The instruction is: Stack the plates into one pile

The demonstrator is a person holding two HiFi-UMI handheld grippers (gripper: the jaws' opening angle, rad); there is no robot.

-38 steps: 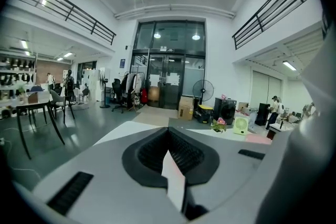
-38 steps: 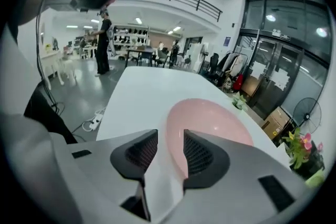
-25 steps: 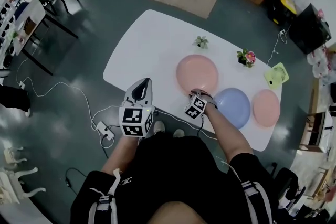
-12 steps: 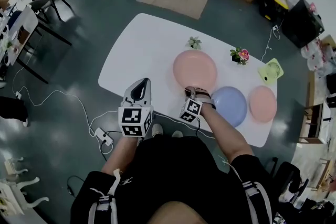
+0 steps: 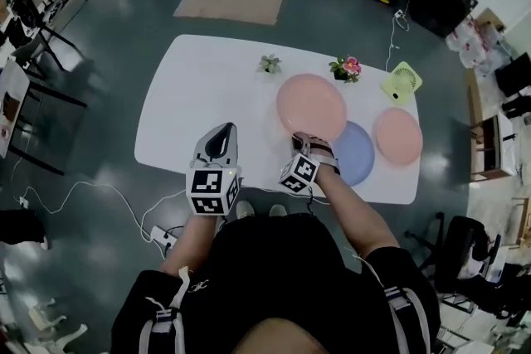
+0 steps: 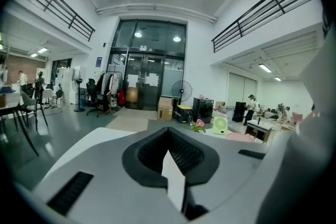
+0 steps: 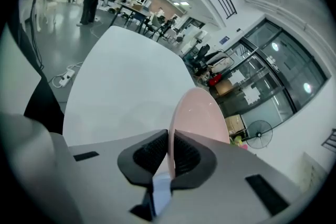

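The right gripper, whose jaws have just been closing, is now gripping the near rim of the large pink plate and holding it lifted off the white table, where it lay flat a second ago, beside the blue plate. The left gripper is hovering closed and empty.

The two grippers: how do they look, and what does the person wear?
The left gripper and right gripper have light grey shells with black ribbed pads, each carrying a white cube of black square markers. The person wears a black top.
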